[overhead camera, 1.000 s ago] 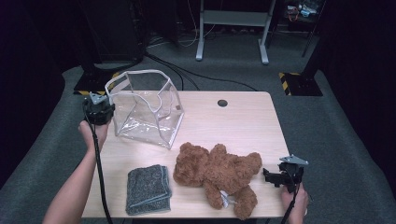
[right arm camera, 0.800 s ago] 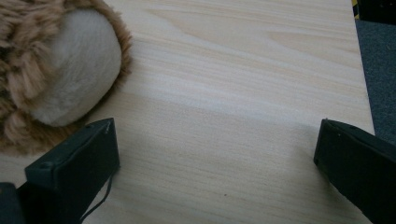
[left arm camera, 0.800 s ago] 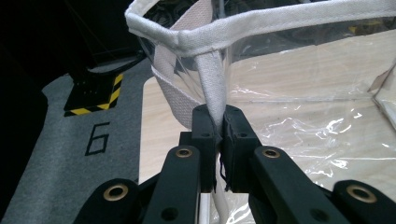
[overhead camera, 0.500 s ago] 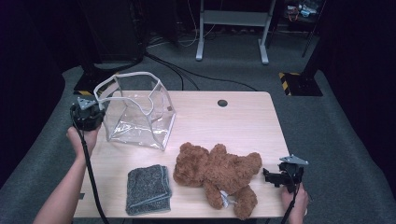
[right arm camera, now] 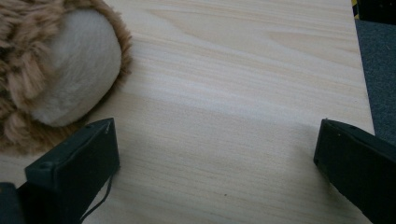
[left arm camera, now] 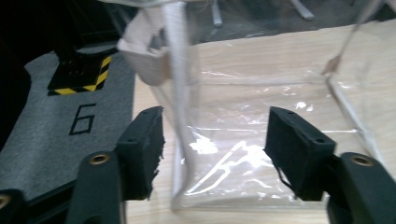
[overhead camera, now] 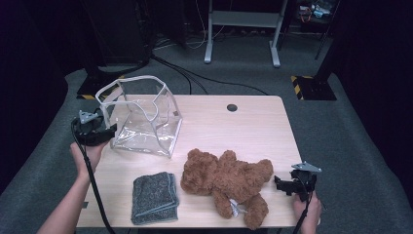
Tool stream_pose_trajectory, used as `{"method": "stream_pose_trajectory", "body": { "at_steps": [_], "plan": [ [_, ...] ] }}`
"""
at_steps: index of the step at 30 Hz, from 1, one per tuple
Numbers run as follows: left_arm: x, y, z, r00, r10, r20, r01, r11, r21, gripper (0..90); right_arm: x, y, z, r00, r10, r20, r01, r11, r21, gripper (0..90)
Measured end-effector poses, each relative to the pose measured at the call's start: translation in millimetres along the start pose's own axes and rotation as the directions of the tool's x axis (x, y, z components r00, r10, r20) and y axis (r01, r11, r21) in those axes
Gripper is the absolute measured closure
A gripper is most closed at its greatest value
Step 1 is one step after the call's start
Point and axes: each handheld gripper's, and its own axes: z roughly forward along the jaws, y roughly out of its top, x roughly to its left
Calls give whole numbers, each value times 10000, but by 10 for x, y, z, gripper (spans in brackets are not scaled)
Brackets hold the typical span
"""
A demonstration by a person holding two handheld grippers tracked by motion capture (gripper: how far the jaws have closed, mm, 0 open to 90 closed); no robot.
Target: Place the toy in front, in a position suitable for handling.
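A: Item one — the clear plastic box-shaped bag with white piping (overhead camera: 143, 119). Location?

B: Far-left part of the pale wooden table (overhead camera: 253, 126), standing upright, mouth pointing up, long axis across the table.

A: Left gripper (overhead camera: 104, 134)?

B: Jaws have just been opening; apart now, a white-piped bag corner between them, pads not pressing.

A: Right gripper (overhead camera: 281, 184)?

B: Jaws wide apart, beside the brown plush teddy bear (overhead camera: 226, 178).

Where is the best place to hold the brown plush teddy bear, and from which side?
Probably the brown plush teddy bear at its near leg, approached from the table's right edge, where the right tongs stand open. The bear lies flat, and that narrow, soft limb sticks out toward them.
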Motion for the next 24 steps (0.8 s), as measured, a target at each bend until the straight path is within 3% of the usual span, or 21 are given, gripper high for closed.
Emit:
{"method": "stream_pose_trajectory", "body": {
  "at_steps": [6, 8, 12, 13, 14, 18, 20, 24],
  "plan": [
    [-234, -46, -20, 9980, 181, 610, -186, 9998, 78, 188, 1, 0, 0, 10000, 7, 2, -7, 10000, 1, 0],
    [-413, -56, -11, 9926, 416, 1140, -443, 9988, 214, 157, 0, 0, 0, 10000, 3, 2, -3, 10000, 1, 0],
    [-672, -59, 12, 9839, 787, 1603, -823, 9965, 155, 150, 0, 0, 0, 10000, 1, 1, -1, 10000, -1, 0],
    [-672, -59, 12, 9839, 787, 1603, -823, 9965, 155, 148, 0, 0, 0, 10000, 3, 1, -3, 10000, 0, 0],
    [-792, -61, 33, 9788, 908, 1836, -949, 9954, 139, 148, 0, 0, 0, 10000, 4, 0, -4, 10000, 1, 0],
    [-989, -69, 97, 9725, 1119, 2042, -1178, 9929, 170, 147, 0, 0, 0, 10000, 3, 1, -3, 10000, 0, 0],
    [-1061, -69, 138, 9708, 1031, 2168, -1103, 9937, 215, 147, 0, 0, 0, 10000, 5, 1, -5, 10000, 2, 0],
    [-1158, -58, 189, 9738, 1059, 2010, -1106, 9938, 123, 197, 0, 0, 0, 10000, 2, 0, -2, 10000, 0, 0]
  ]
}}
